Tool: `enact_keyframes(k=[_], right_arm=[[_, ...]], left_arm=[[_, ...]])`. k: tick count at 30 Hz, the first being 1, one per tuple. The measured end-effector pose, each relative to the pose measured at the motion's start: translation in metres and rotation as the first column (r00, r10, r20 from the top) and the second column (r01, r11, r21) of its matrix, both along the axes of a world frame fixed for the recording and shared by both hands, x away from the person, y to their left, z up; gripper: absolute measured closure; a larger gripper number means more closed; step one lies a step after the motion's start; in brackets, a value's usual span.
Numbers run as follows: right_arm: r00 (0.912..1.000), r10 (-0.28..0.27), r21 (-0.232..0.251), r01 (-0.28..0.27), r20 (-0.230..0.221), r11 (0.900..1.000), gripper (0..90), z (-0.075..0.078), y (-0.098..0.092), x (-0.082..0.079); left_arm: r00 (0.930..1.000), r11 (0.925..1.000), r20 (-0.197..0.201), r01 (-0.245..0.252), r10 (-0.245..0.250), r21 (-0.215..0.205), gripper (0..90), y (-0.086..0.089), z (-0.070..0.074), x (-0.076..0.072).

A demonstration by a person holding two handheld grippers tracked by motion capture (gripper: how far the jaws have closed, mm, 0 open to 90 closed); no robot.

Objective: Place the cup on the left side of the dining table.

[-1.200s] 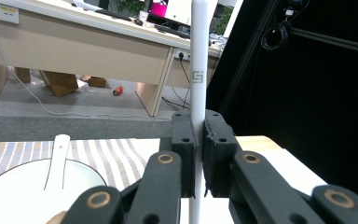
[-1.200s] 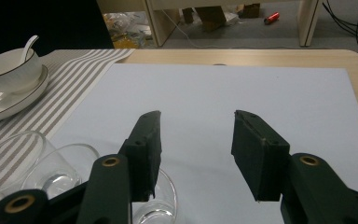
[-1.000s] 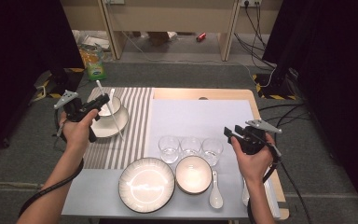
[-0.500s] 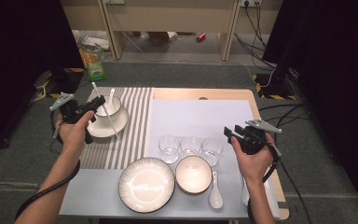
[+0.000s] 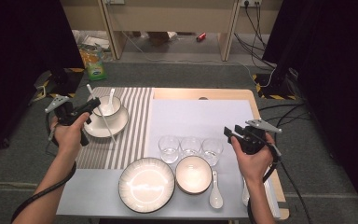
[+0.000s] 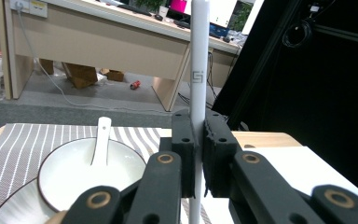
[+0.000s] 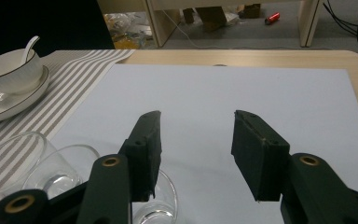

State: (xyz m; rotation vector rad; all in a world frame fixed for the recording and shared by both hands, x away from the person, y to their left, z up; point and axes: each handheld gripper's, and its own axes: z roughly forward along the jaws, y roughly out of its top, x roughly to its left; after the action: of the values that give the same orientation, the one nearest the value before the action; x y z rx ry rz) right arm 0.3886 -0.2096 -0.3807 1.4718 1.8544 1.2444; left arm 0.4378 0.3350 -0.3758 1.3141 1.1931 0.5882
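My left gripper (image 5: 92, 103) is shut on a long white stick (image 5: 107, 128), like a chopstick, which slants over the saucer (image 5: 121, 125) on the striped mat (image 5: 133, 135). In the left gripper view the stick (image 6: 199, 56) stands upright, pinched between the pads of the gripper (image 6: 198, 121). Just beyond is a white bowl (image 6: 74, 175) holding a spoon (image 6: 101, 140). My right gripper (image 5: 229, 133) hovers open to the right of three glasses (image 5: 190, 145). Nothing lies between the jaws of that gripper (image 7: 196, 154), which sits above the pale sheet (image 7: 223, 93).
A large plate (image 5: 146, 184), a bowl (image 5: 194, 174) and a white spoon (image 5: 215, 193) sit along the near edge. The bowl with spoon (image 5: 107, 106) rests on the saucer at the far left. The table's right wooden edge (image 5: 261, 116) is close to my right hand.
My left hand has drifted a little to the left with the stick still gripped. The right hand has stayed where it was.
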Motion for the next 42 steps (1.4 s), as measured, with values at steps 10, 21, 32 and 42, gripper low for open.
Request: enact_keyframes(k=[10,21,32,42], right_arm=[[1.0000,0.001,-0.003,-0.001,-0.001,1.000,52.4,0.000,0.000,0.000],[1.0000,0.003,-0.004,-0.003,-0.002,1.000,52.4,-0.001,0.002,0.001],[1.0000,0.002,-0.002,-0.002,0.000,1.000,52.4,0.000,0.001,0.000],[1.0000,0.007,-0.004,-0.007,0.002,1.000,52.4,0.000,0.002,0.000]], left_arm=[[0.9998,0.9998,-0.010,-0.020,0.020,-0.002,83.9,0.010,-0.003,-0.003],[0.9983,0.9988,-0.032,-0.049,0.049,-0.008,83.9,0.021,-0.010,-0.006],[0.9964,0.9973,-0.043,-0.073,0.073,-0.009,83.9,0.029,-0.012,-0.009],[0.9941,0.9957,-0.059,-0.092,0.091,-0.014,83.9,0.035,-0.016,-0.008]])
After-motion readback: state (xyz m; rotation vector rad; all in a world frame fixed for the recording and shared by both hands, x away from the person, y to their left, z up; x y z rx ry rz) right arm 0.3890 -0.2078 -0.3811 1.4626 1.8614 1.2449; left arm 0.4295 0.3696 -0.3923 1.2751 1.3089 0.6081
